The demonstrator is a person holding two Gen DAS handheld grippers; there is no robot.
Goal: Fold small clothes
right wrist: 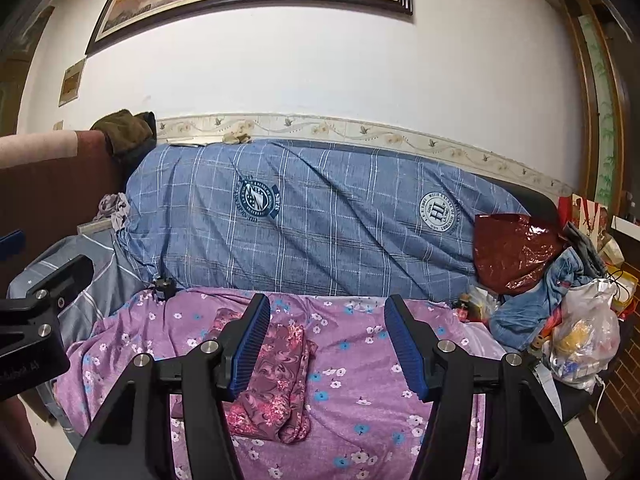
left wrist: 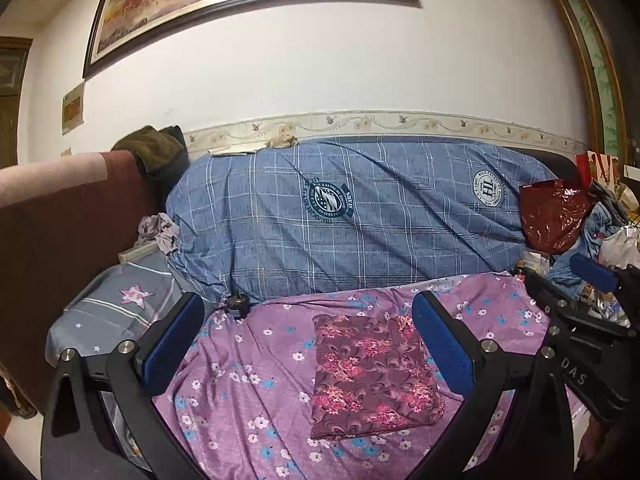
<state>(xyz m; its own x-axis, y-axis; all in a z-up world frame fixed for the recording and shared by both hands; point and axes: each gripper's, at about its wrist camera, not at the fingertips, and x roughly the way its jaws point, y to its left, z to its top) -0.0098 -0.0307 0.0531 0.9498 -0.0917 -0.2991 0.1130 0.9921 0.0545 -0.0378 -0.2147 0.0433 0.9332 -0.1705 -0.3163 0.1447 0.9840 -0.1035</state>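
A folded maroon garment with pink flowers (left wrist: 372, 372) lies flat on the purple flowered sheet (left wrist: 248, 364) that covers the sofa seat. My left gripper (left wrist: 308, 304) hovers in front of it, open, with nothing between its blue pads; the garment shows in the gap, nearer the right pad. In the right wrist view the same garment (right wrist: 276, 384) lies partly behind the left finger of my right gripper (right wrist: 328, 300), which is also open and empty. Each gripper shows at the edge of the other's view: the right one (left wrist: 592, 276), the left one (right wrist: 40, 300).
A blue plaid sheet (left wrist: 360, 216) drapes the sofa back. A dark red plastic bag (right wrist: 512, 252), denim clothes (right wrist: 532, 304) and a white plastic bag (right wrist: 584, 336) crowd the right end. At the left are a grey star pillow (left wrist: 116, 308), crumpled cloth (left wrist: 158, 230) and a small black object (left wrist: 236, 304).
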